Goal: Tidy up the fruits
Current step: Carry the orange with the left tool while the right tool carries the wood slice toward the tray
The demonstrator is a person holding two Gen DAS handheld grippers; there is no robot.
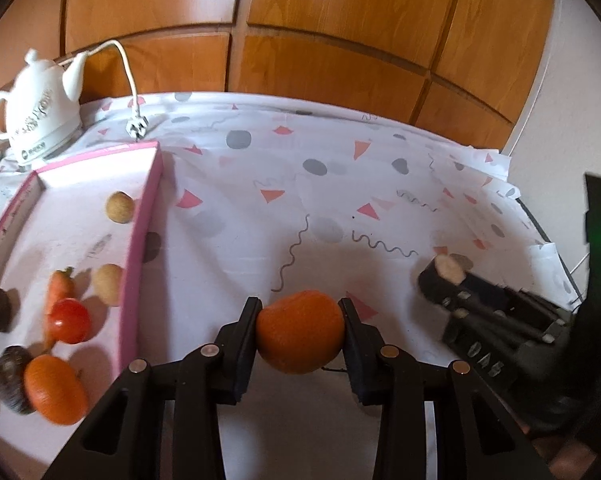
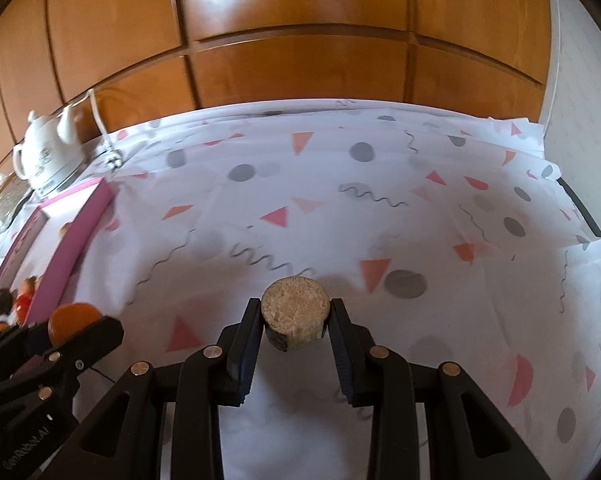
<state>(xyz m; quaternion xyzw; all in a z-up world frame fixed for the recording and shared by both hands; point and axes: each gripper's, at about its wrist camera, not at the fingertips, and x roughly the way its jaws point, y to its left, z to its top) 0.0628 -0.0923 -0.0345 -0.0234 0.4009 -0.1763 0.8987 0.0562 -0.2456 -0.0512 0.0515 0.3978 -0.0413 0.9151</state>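
The left gripper (image 1: 300, 330) is closed on a round orange mandarin (image 1: 299, 331), pinched at its sides by the pad tips; such a smooth, rounded skin could roll out if the hand tilts. To its left lies the pink-rimmed shallow cardboard box (image 1: 140, 256), which already holds a second mandarin (image 1: 55, 390), a red tomato (image 1: 69, 320) and an orange carrot (image 1: 59, 286). A low approach could catch the box's rim. The right gripper (image 2: 294, 326) is clamped on a short tan-topped, dark-sided cylindrical piece (image 2: 295, 312), gripped near its lower edge and apt to twist free.
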